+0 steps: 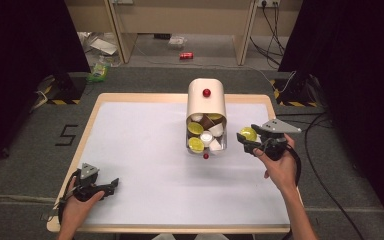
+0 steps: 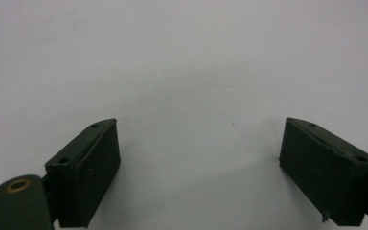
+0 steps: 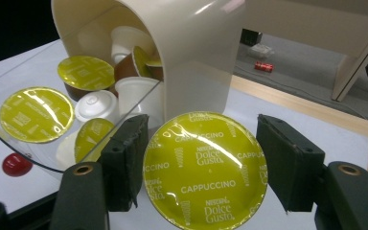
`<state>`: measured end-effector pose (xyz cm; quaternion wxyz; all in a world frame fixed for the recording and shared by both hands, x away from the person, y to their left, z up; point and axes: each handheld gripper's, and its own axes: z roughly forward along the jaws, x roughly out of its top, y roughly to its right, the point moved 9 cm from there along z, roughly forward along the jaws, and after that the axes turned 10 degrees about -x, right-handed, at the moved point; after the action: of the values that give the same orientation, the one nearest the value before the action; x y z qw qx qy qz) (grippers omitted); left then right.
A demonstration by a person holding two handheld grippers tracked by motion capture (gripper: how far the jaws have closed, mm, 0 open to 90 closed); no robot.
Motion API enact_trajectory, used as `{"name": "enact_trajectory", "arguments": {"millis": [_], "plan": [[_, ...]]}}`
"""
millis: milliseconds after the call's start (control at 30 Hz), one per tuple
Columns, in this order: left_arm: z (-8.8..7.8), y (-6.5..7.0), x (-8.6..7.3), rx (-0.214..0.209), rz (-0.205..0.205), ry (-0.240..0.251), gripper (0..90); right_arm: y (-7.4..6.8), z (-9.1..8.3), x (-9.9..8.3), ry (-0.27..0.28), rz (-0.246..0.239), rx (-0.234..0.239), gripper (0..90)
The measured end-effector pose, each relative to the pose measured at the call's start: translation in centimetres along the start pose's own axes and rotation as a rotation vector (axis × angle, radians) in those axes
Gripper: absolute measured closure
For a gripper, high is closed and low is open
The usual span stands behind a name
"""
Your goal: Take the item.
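My right gripper [image 1: 246, 138] clamps a yellow-lidded capsule [image 3: 205, 171] just beside the open dispenser [image 1: 206, 102]; I judge I'm loading or unloading it, so I'd keep the squeeze even on the rim and the foil face level. The right gripper view reads "Cappuccino" on the lid, while the high view shows my left gripper [image 1: 111, 186] resting apart, jaws spread and empty over the white mat [image 1: 140, 150].
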<state>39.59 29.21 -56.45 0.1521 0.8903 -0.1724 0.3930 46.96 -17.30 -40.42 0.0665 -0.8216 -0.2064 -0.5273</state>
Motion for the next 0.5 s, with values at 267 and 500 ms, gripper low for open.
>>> {"name": "enact_trajectory", "arguments": {"millis": [267, 500], "plan": [[0.0, 0.0, 0.0, 0.000, 0.000, 0.000, 13.2, 0.6, 0.5, -0.8, -0.019, 0.002, -0.012, 38.0], [0.0, 0.0, 0.0, 0.000, 0.000, 0.000, 13.2, 1.1, 1.5, -2.0, -0.053, 0.005, -0.024, 38.0]]}}
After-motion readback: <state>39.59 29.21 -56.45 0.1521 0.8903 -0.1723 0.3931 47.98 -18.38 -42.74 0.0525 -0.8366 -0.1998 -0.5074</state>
